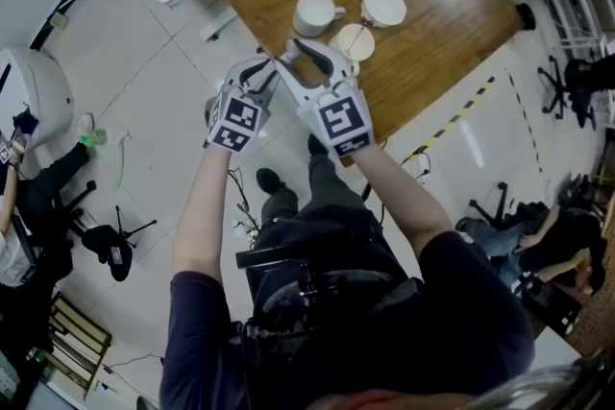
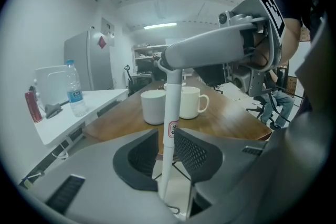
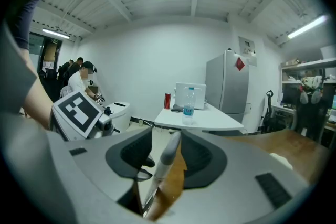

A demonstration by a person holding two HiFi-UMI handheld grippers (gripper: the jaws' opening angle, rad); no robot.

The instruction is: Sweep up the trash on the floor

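Trash: none visible near either gripper, so sweeping looks unstarted. Your left gripper (image 2: 165, 134) clamps the slim white plastic pole (image 2: 171, 102), likely the broom handle. Your right gripper (image 3: 167, 136) stands wide open around its upper end.
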